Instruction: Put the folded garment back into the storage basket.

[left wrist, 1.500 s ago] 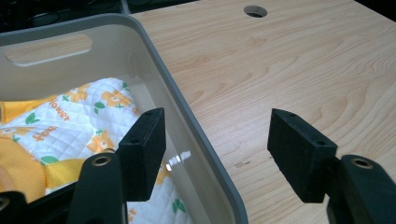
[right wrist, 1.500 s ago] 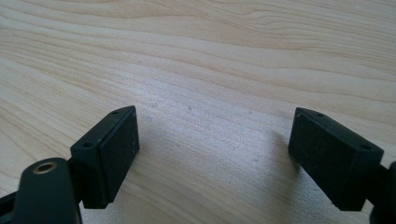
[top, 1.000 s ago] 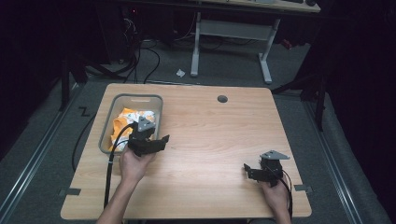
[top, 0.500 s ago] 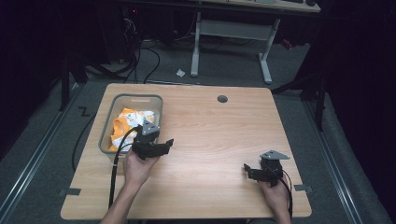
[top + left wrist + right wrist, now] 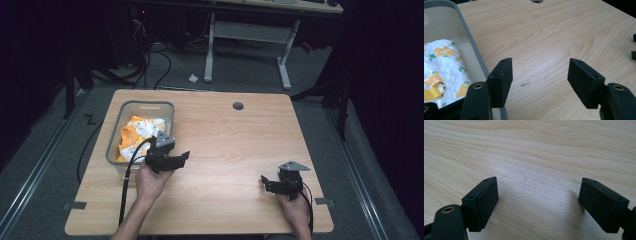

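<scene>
Grey bin [image 5: 116,131] on the table's [image 5: 225,140] left side, holding a quilted white cloth with orange flowers [image 5: 137,131]. In the left gripper view the bin's wall [image 5: 471,47] sits to the left of the gripper, its rim running under the left jaw; cloth [image 5: 441,62] inside it, further left, with a yellow strap and metal ring [image 5: 437,88] low at the left edge.

Left gripper [image 5: 175,160] held in the left hand [image 5: 150,182], just past the bin's near right corner, jaws pointing right over bare wood. Jaws spread wide apart, nothing between them; left gripper view confirms it [image 5: 539,80], only wood grain in the gap, plus a small dark mark on the wood [image 5: 524,85] just ahead of the left jaw. Cable [image 5: 127,180] trails back from it toward the near table edge.

Round grommet hole [image 5: 238,106] far ahead of the left gripper, near the table's far edge.

Right gripper [image 5: 267,182] well apart to the right, near the front right corner, held in the right hand [image 5: 295,207], grey plate on top. Jaws released, wide gap, empty [image 5: 537,202]; plain wood below and ahead. Two dark jaw tips of that gripper show at the right edge of the left gripper view [image 5: 634,46].
</scene>
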Demonstrator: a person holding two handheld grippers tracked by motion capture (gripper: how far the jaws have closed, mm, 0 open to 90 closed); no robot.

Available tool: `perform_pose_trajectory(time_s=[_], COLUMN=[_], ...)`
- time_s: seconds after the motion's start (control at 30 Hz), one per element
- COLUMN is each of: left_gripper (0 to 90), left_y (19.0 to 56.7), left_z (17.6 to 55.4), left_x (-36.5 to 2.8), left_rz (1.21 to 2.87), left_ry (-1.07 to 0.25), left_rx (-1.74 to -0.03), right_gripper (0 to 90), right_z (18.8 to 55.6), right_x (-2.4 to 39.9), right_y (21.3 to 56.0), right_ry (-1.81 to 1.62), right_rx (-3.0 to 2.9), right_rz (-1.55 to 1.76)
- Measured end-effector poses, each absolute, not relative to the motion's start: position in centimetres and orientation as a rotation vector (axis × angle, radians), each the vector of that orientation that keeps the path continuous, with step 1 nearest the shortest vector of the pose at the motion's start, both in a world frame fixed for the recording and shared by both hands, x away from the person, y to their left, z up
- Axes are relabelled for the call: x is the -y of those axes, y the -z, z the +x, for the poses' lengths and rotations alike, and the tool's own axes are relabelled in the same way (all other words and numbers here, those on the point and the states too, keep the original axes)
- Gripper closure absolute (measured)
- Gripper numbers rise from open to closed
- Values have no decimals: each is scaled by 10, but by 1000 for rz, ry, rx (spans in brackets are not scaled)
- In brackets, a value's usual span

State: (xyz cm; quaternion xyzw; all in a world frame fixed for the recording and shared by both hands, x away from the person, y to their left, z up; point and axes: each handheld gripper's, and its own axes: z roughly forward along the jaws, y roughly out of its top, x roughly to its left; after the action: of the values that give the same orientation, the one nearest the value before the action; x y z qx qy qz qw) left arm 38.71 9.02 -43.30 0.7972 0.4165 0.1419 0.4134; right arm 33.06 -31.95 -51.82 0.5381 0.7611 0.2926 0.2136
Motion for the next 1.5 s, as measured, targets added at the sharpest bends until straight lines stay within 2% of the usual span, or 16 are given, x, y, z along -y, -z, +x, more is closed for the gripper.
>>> perform_pose_trajectory(time_s=[0.83,1.5], left_gripper=[374,379], left_y=[460,481], left_z=[377,376], left_x=[-62,-59], left_rz=[2031,2003], left_ry=[-282,-237], left_rx=[-1025,-1074], right_gripper=[163,163], right_z=[331,331], right_x=[320,320], right_y=[518,518], right_ry=[-812,-812], right_rx=[-2112,-2112], right_rz=[1493,1493])
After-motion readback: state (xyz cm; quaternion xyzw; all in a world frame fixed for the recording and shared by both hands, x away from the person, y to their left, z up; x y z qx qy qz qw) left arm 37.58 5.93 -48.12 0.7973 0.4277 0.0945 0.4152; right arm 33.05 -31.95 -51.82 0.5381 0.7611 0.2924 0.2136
